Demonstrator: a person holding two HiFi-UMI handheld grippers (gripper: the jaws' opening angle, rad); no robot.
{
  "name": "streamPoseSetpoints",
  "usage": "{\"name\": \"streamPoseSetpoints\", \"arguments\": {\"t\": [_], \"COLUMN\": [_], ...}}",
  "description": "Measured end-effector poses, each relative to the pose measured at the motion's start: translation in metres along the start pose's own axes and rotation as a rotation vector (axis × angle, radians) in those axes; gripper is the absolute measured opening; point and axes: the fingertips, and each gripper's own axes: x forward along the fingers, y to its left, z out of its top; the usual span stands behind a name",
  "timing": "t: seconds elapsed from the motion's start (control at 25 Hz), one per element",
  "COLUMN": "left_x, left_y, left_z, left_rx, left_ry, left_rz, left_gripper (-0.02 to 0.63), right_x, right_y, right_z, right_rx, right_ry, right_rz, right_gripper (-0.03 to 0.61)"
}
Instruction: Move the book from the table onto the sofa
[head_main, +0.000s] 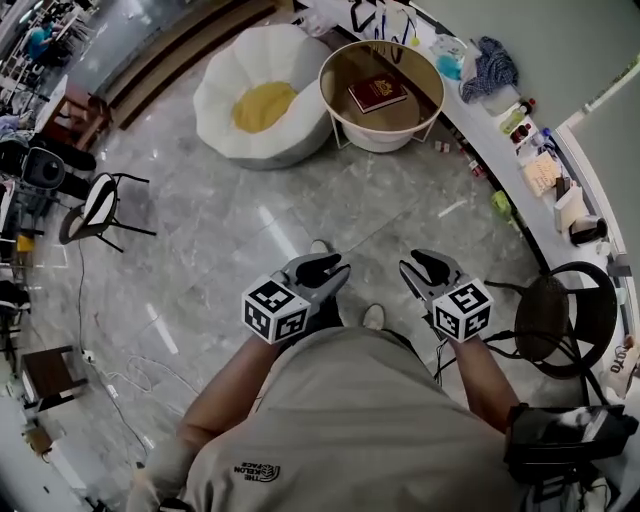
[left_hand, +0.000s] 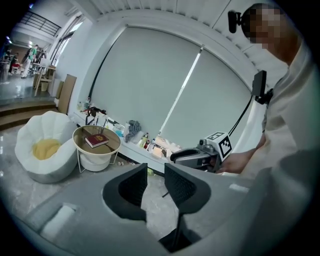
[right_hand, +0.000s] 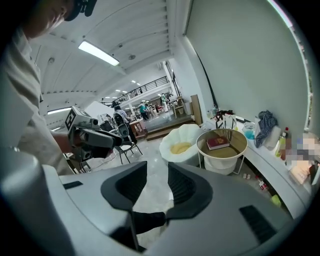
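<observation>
Head view: approach step judged. Sofa (head_main: 262, 95) at 11 o'clock. Left gripper (head_main: 322, 268) empty, jaws narrowly parted. Book (head_main: 377, 92) lying on table (head_main: 345, 68) at 12 o'clock, well apart. Right gripper (head_main: 425, 268) empty, jaws wider. Next: table to be reached, book gripped.

Bright, even indoor light — a ceiling strip (right_hand: 98, 53) glares (floor (head_main: 270, 225) sheen too) — with fisheye bending and dark corners.

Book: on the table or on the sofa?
On the round table: the red book lies flat on its top, not on the white sofa beside it.
</observation>
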Motion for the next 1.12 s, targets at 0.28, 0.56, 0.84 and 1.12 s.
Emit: {"name": "streamPoseSetpoints", "arguments": {"t": [0.28, 0.56, 0.84, 1.12], "left_x": [0.028, 0.042, 0.071, 0.133], "left_y": [0.102, 0.204, 0.282, 0.341], "left_z": [0.05, 0.108, 0.133, 0.153], "left_rx": [-0.007, 0.035, -0.011, -0.138], "left_ry": [-0.007, 0.068, 0.101, 0.091], "left_rz": [-0.077, -0.184, -0.198, -0.165], "left_gripper": [0.091, 0.091, 0.091, 0.091], "right_x": [0.071, 0.145, 0.193, 0.247], "right_y": [-0.047, -0.098, -0.154, -0.245], "right_z": [0.046, 0.122, 0.158, 0.179], "right_rx": [0.026, 0.095, 0.159, 0.235], "right_ry": [0.035, -0.004, 0.005, -0.002], "right_rz": [-0.092, -0.212, -0.263, -0.222], "right_gripper": [0.138, 0.127, 0.117, 0.115]}}
